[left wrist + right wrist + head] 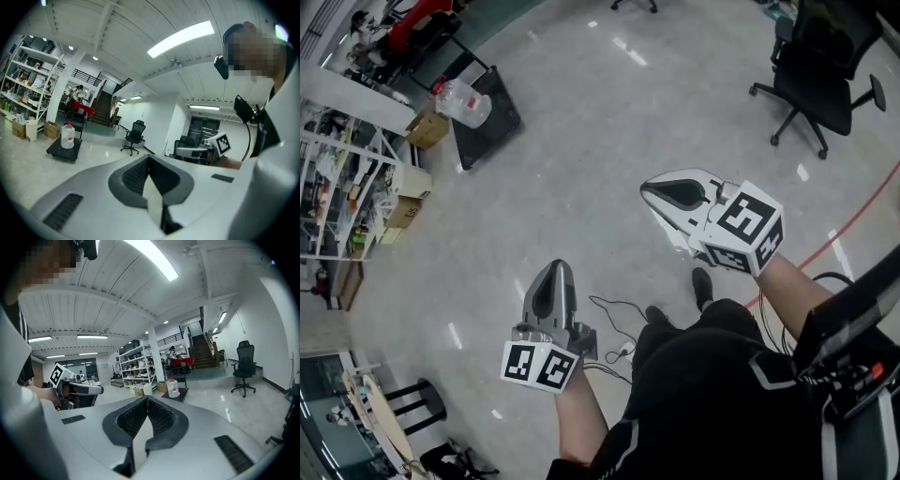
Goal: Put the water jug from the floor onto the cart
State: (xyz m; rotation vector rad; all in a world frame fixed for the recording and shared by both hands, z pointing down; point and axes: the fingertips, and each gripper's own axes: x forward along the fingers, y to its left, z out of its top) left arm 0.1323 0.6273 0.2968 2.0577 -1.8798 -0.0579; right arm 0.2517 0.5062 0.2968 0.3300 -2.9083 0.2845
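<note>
On the glossy grey floor stands a low black platform cart; the clear red-capped plastic water jug seems to sit on its end. We judge it heavy and slick: grip the neck. Left tongs and right tongs are closed, empty.

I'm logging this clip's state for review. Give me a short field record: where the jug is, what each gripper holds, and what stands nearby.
water jug: upright on the cart, well away from both grippers
cart: low black platform on the floor, next to a cardboard box and shelves
left gripper: jaws together, nothing between them
right gripper: jaws together, nothing between them
office chair: black, on open floor, apart from the cart
task state: jug sits on the cart, not on the floor
</note>
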